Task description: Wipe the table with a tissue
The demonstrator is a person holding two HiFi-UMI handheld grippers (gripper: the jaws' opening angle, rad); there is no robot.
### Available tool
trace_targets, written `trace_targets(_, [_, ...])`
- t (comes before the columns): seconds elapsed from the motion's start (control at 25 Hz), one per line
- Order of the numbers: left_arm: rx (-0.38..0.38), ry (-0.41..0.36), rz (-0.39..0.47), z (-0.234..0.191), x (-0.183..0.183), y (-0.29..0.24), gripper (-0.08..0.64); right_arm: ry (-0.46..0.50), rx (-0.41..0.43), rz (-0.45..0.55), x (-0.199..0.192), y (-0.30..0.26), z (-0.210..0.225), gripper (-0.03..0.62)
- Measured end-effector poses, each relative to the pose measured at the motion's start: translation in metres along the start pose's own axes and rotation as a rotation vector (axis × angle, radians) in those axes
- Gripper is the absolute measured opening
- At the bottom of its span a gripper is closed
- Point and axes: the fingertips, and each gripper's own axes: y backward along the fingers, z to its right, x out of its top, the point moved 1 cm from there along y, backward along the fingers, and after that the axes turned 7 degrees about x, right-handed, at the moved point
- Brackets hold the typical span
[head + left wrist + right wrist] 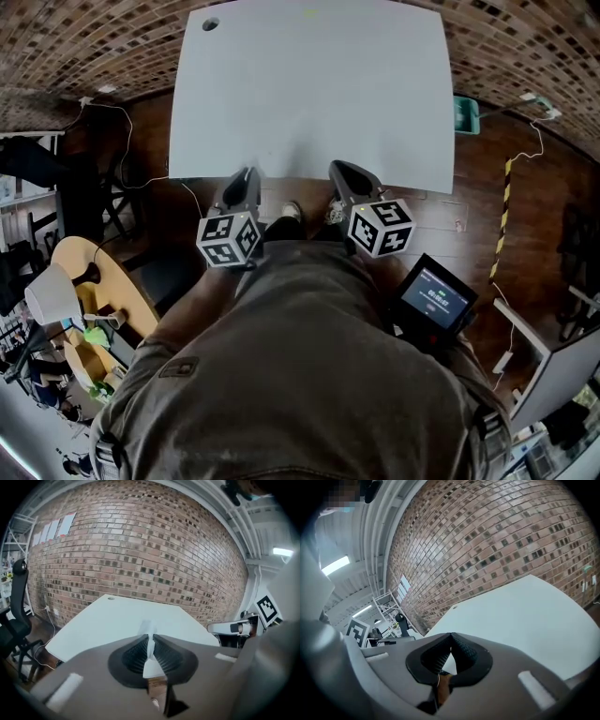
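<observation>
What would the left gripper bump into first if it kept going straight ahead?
Probably the white table: the left gripper, shut on a tissue, points low across its top. If it clears that, the brick wall comes next; depth is unclear.

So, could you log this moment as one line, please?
left gripper: shut on tissue | right gripper: shut, empty | white table: tissue not yet on it

Even indoor light, strong fisheye, dark corners

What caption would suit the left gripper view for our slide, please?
Left hand-held gripper shut on a tissue, facing the white table.
</observation>
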Motion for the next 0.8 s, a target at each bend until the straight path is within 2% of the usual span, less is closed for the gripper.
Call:
trace_targets(0.36, [-0.027, -0.01, -0.069, -0.017, -0.01, -0.021, 0.032, -0.008, -0.037, -0.029, 0.0, -0.012, -0.001, 0.012])
trace_targets(0.56, [-0.042, -0.009, -0.141, -0.037, -0.033, -0.053, 0.032, -0.027, -0.072, -0.052, -0.01, -0.035, 0.01, 0.014])
trace_targets(0.8, [-0.057, 0.003, -0.193, -0.037, -0.043, -0.07, 0.032, -0.041, -0.099, -0.075, -0.013, -0.036, 0.014, 0.014])
